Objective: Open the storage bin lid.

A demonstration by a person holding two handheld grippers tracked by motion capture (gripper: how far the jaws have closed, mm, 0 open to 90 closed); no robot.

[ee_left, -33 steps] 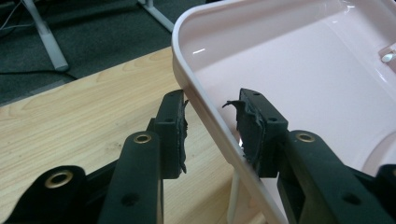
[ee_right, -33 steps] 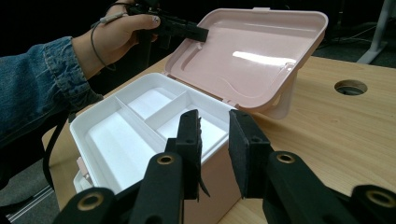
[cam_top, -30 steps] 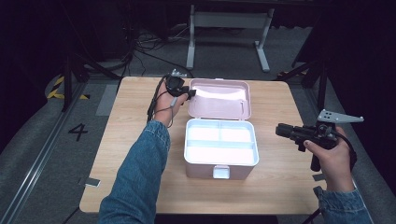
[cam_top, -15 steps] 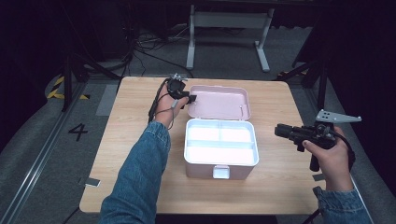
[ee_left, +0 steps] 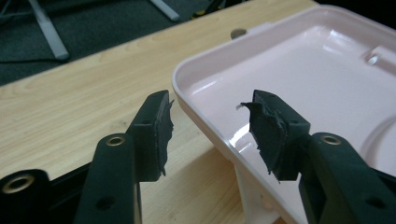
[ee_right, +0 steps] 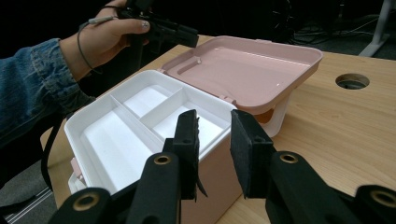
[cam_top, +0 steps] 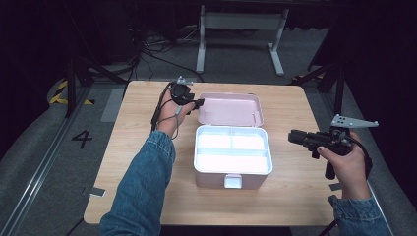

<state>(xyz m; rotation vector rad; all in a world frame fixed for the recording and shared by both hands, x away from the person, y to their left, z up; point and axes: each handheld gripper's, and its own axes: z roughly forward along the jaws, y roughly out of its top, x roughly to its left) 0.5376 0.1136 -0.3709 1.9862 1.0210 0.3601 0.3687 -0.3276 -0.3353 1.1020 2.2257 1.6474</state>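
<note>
A light wooden table stands in a dark room. Near its middle sits a pale pink plastic storage box with a white inner tray divided into three empty compartments. Its pink hinged lid is swung open and lies back, tilted, behind the box toward the far edge of the table.

A person in blue denim sleeves holds a black two-jaw gripper in each hand. The left gripper is at the lid's left corner. In the left gripper view its jaws are spread apart and straddle the lid's raised rim, one jaw outside and one over the glossy inside, neither clearly touching it. The right gripper hovers off the right side of the box, well apart from it, pointing toward it. In the right gripper view its jaws stand parted with a narrow gap and hold nothing.

Likely risks: if the left jaws pinch only the thin rim at one corner, the smooth plastic could slip free and the lid drop. Pushing or lifting at that corner could also twist the lid or slide the light, empty box across the table, since the right gripper is not steadying it.
</note>
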